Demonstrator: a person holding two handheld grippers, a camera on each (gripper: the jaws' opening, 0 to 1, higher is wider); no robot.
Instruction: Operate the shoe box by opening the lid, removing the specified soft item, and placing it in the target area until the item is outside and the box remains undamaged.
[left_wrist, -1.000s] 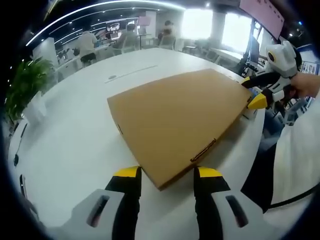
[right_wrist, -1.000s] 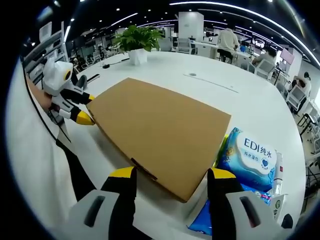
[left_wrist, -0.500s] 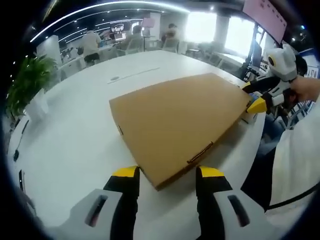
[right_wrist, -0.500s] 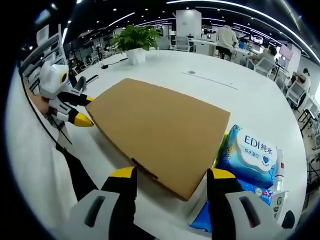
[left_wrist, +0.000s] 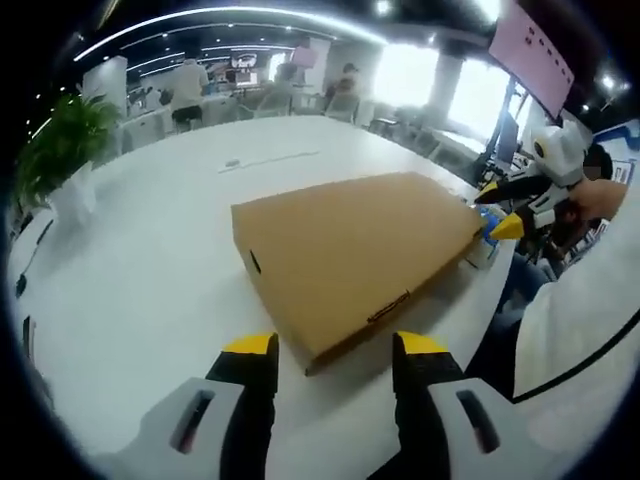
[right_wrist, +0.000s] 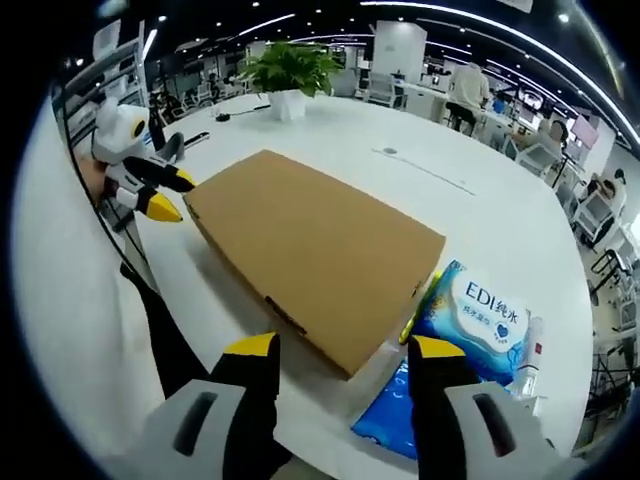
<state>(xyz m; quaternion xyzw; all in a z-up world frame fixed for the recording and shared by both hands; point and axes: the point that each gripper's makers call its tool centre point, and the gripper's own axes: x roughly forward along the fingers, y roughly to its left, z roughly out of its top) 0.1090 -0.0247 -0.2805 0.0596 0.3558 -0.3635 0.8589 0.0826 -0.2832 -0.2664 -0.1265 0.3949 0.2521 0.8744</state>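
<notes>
A flat brown cardboard shoe box (left_wrist: 350, 250) lies closed on the white table (left_wrist: 150, 270), lid down. My left gripper (left_wrist: 325, 350) is open, its yellow-tipped jaws astride the box's near corner without touching it. In the right gripper view the same box (right_wrist: 310, 250) stretches ahead, and my right gripper (right_wrist: 335, 350) is open just short of its near corner. The left gripper (right_wrist: 160, 195) shows at the box's far left corner there; the right gripper (left_wrist: 505, 215) shows at the box's right end in the left gripper view.
Blue wet-wipe packs (right_wrist: 480, 320) marked EDI lie against the box's right side, with a small bottle (right_wrist: 530, 350) beyond. A potted plant (right_wrist: 290, 75) stands at the table's far end. A white sleeve (left_wrist: 580, 320) fills the right. People sit at distant desks.
Both cameras have pulled back and risen slightly, so the box looks smaller and further off. Box stays closed and unmoved; both grippers stay open.
</notes>
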